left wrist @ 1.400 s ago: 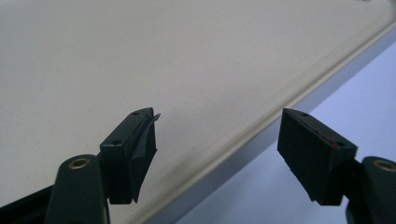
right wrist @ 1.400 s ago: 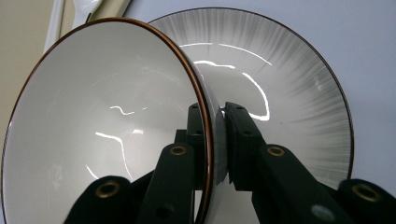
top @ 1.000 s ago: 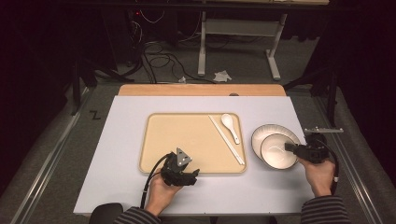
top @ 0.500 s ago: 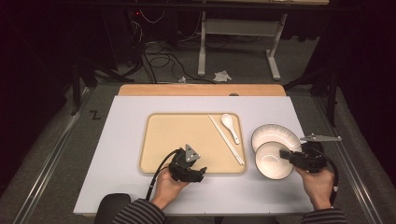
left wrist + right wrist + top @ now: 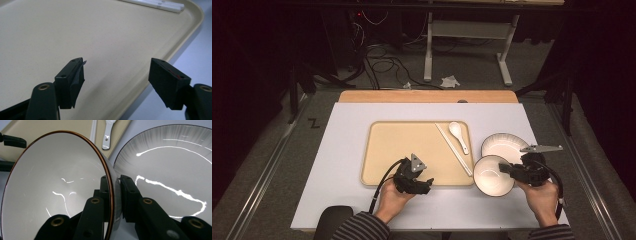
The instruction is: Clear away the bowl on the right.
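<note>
Right gripper (image 5: pixel 507 170): your jaws are pinched on the rim of the white bowl (image 5: pixel 493 175), one jaw inside, one outside.
Bowl: just ahead of that gripper, tilted, brown-edged rim; beside the tray's (image 5: pixel 384 150) near right corner.
Plate (image 5: pixel 504 146): just beyond the bowl, flat on the table (image 5: pixel 347 130).
Left gripper (image 5: pixel 424 182): your jaws stand wide, nothing btwn them; they hang over the tray's near edge.
Spoon (image 5: pixel 458 134) & chopsticks (image 5: pixel 453 149): on the tray's far right, well apart from yr left gripper.
</note>
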The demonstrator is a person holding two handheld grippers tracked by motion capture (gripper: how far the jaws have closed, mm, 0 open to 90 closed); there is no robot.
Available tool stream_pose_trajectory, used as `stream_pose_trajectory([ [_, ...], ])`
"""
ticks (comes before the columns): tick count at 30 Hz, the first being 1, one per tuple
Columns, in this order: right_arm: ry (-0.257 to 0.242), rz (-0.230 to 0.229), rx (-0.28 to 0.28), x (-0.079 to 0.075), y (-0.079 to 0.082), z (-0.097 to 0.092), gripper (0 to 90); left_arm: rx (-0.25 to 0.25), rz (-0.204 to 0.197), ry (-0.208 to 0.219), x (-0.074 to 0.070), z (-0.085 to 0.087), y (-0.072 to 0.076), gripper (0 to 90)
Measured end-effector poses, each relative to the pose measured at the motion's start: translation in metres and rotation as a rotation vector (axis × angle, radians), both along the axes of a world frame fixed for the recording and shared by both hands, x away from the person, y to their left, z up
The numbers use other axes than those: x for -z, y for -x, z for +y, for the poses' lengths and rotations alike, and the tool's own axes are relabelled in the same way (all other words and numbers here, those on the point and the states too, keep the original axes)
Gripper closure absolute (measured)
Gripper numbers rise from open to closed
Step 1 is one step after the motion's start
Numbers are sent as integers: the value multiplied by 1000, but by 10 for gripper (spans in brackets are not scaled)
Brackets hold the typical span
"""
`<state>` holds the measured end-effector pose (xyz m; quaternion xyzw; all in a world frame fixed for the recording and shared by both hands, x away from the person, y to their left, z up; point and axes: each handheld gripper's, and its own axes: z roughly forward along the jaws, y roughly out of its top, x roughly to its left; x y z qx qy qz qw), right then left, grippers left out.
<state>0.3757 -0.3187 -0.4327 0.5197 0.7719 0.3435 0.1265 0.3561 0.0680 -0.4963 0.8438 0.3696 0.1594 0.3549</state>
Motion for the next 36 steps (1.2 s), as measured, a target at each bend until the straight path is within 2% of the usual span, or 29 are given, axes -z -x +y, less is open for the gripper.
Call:
stream_pose_trajectory([
  [4,-1,6,-30,-2,4,11,827,4,11,0,2,-2,-1,289],
  [11,-14,23,-76,-1,3,24,827,-7,8,6,0,1,-3,289],
  [19,-15,17,-109,-2,2,38,827,-10,6,-1,0,0,-1,289],
  [36,-15,15,-198,-2,-11,66,826,-63,-9,-3,-1,13,6,291],
])
